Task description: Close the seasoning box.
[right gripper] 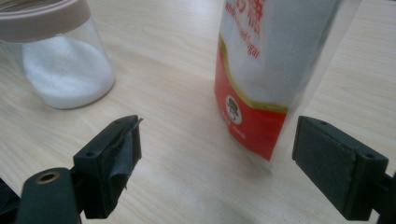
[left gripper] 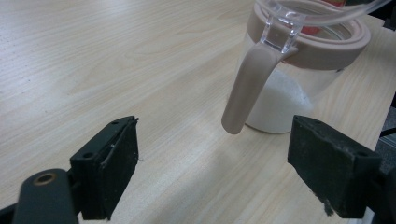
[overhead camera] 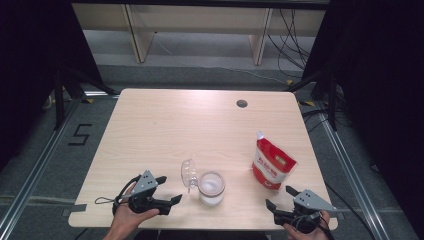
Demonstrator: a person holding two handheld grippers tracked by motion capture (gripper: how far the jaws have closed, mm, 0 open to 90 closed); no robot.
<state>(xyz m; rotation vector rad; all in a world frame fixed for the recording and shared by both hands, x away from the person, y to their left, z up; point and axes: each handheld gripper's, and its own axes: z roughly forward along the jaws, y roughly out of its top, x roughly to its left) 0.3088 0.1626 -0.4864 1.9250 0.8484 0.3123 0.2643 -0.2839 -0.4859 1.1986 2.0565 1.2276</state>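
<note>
Ahead of left tool [overhead camera: 171, 190]: jar [overhead camera: 211, 188], apart | jaws wide

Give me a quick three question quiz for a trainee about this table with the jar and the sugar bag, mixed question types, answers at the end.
1. True or false: the jar has its lid flipped open.
2. Which gripper is nearer the sugar pouch: A) left gripper, B) right gripper?
3. Fill in: the jar holds a white ____ at its bottom.

Key
1. True; the clear lid hangs open at the jar's side.
2. B; its open fingers face the pouch.
3. Powder, or granules, likely sugar.
</note>
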